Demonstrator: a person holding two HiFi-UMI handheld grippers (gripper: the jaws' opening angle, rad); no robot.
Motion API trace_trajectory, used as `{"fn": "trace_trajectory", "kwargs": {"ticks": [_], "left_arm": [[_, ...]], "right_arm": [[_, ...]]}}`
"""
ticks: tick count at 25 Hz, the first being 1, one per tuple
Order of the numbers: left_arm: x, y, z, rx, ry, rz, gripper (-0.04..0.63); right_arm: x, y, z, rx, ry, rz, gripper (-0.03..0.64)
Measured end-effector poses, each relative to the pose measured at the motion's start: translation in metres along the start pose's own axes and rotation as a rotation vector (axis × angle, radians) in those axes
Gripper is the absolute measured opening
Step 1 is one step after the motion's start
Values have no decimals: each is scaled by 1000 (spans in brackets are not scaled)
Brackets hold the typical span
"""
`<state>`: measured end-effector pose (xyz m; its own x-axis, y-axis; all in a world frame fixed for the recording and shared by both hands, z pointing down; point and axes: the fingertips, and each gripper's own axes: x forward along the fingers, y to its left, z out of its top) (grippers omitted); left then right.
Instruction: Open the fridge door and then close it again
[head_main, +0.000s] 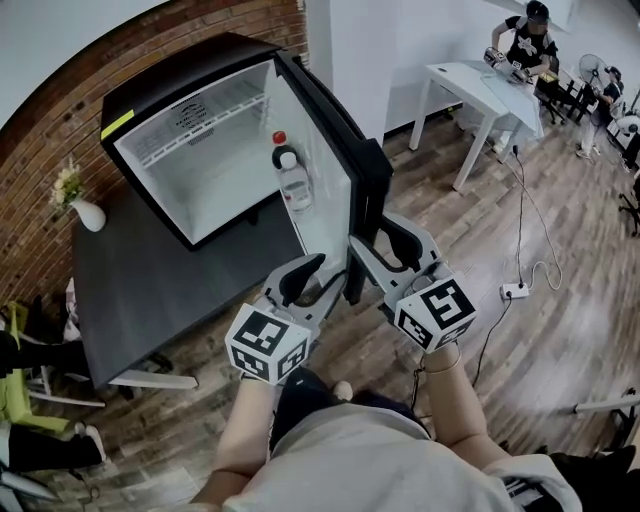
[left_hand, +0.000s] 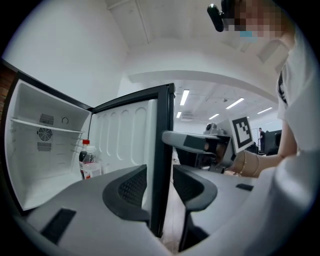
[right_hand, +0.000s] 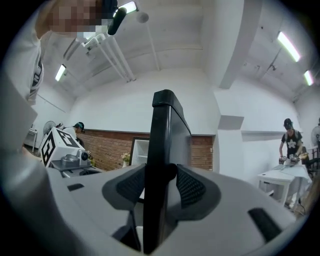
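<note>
A room with a wooden floor (head_main: 560, 330) and a brick wall (head_main: 60, 110) is shown. The fridge door (head_main: 325, 215) is swung wide open, and both tools are set at its free edge. The right gripper (right_hand: 160, 185) is seen closed on that black edge, one ribbed pad pressed to each face of the door. The left gripper (left_hand: 160, 187) is placed astride the same edge lower down, its jaws spread: the door stands between the pads, and a gap is left on the outer side of the door. Two bottles (head_main: 293, 180) are held upright in the shelf on the door's white inner face. Beyond the door's hinged side the fridge (head_main: 150, 95) is seen, set on a dark table (head_main: 140, 290).
</note>
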<state>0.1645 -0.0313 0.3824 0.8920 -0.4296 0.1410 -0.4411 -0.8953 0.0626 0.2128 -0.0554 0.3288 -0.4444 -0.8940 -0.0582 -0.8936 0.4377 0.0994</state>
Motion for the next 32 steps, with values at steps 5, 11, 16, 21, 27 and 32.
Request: {"fn": "trace_trajectory", "kwargs": {"ticks": [5,11,16,21,27,32], "left_arm": [[2,12,4,-11,-11,40,127],[2,27,1,-40,-8,96,74],[1,44,2,-44,-10,136,35],[4,57,5,-50,-9,157,14],[20,62,6,-51,-1,147,9],[34,66,11,-50,-2,128,9]], "right_arm": [[-12,-24,-2,25,-1,-73,170],[-26,-50,-5,35,-1,-155,156],[-30,-68,-9,39,7,-207,150],[-36,-86,-11,54,3,-255,146],[-42,-111,-14,71,3,-308,144],[-45,-132,-17,82,5,-355,146]]}}
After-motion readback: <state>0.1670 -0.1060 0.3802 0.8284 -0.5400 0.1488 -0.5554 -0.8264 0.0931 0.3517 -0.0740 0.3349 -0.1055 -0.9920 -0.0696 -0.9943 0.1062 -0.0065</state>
